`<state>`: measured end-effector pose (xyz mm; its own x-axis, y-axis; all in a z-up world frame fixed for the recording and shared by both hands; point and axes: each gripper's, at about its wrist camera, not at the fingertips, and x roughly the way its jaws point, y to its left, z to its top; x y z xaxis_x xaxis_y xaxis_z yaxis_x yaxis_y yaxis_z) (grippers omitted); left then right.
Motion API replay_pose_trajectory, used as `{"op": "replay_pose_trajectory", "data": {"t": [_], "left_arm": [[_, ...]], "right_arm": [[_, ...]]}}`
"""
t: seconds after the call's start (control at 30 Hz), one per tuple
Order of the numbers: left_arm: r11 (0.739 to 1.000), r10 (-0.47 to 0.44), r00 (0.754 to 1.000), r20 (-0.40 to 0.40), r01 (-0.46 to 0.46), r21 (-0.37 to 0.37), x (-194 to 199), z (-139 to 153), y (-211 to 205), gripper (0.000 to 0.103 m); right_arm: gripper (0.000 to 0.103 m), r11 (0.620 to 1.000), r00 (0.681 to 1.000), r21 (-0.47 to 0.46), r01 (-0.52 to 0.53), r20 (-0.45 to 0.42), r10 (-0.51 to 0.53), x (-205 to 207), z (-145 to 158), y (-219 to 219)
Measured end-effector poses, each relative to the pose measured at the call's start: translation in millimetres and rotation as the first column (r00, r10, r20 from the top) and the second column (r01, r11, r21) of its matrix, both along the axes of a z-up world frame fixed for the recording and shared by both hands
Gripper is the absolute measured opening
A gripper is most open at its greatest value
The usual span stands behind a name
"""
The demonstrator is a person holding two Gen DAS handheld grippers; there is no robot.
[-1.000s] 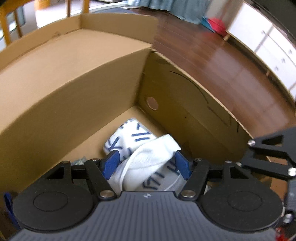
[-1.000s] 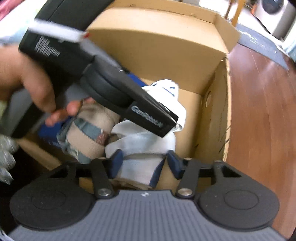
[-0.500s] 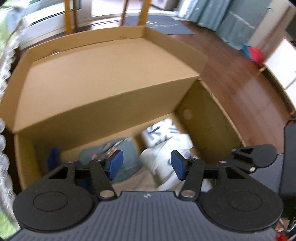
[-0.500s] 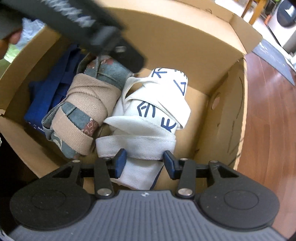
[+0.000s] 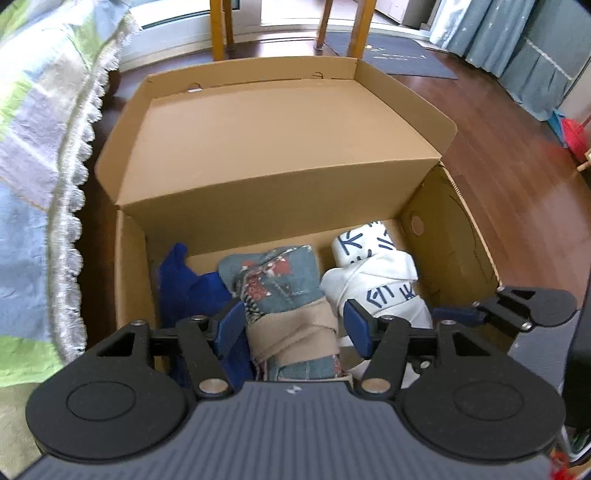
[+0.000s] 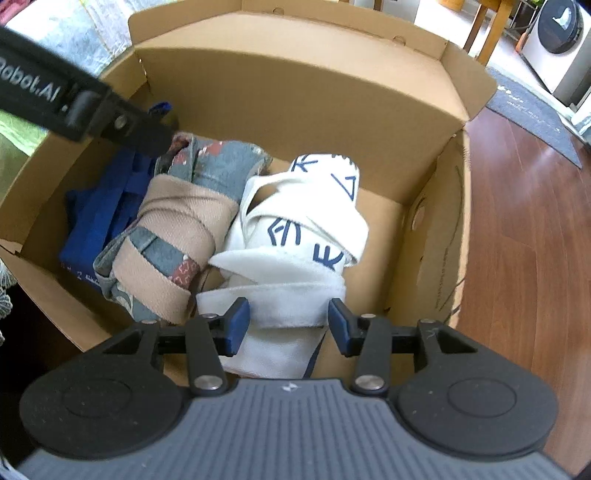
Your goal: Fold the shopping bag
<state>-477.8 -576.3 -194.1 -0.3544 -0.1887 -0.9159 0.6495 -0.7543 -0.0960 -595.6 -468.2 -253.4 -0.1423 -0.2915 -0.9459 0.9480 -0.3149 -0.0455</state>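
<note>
Box [image 5: 280,184]: open cardboard carton on dark wood floor [image 5: 517,155], flaps up; holds three rolled or folded bags side by side.
Quilt [image 5: 33,155]: pale patchwork with lace edge, just beside the carton's left wall in the left wrist view.
Chair legs [image 5: 221,26]: wooden, beyond the far flap.
White bag [image 6: 303,229]: rolled shopping bag with blue lettering, bound by its own white strap, lying at the right end of the carton floor, touching the patterned roll.
Patterned bag [image 6: 173,236]: grey-blue roll wrapped in tan strap, middle of the carton.
Blue bag [image 6: 99,221]: folded flat against the left wall, partly under the patterned roll.
Left gripper [image 5: 293,328]: above the carton, pointing steeply down over the patterned roll; jaws released and have just been opening, nothing pressed between the pads. Its body crosses the upper left corner of the right wrist view, hiding part of the blue bag.
Right gripper [image 6: 288,325]: pointing steeply down over the near end of the white bag; jaws have just been opening, pads standing to either side of the strap, clear gaps visible, no grip.
</note>
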Motion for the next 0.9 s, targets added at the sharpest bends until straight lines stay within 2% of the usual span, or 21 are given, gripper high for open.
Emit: {"op": "replay_pose_trajectory", "data": {"t": [0.1,0.3,0.47,0.9], "left_arm": [[0.999,0.046,0.999,-0.013,-0.045,0.024,3.2,6.3,4.1,0.062],[0.995,0.094,0.995,-0.011,-0.094,0.027,8.0,18.3,20.2,0.064],[0.991,0.132,0.991,-0.017,-0.132,0.003,13.9,36.1,34.1,0.064],[0.968,0.233,0.970,-0.066,-0.238,-0.080,40.8,84.9,75.5,0.067]], "right_arm": [[0.050,1.000,1.000,-0.025,0.015,0.007,-0.014,-2.3,6.1,3.8],[0.051,0.998,0.998,-0.044,0.054,0.022,-0.053,-8.8,10.9,9.2],[0.051,0.993,0.995,-0.072,0.090,0.045,-0.087,-11.9,22.2,13.8],[0.054,0.980,0.995,-0.182,0.079,0.067,-0.068,-10.5,69.8,50.5]]}}
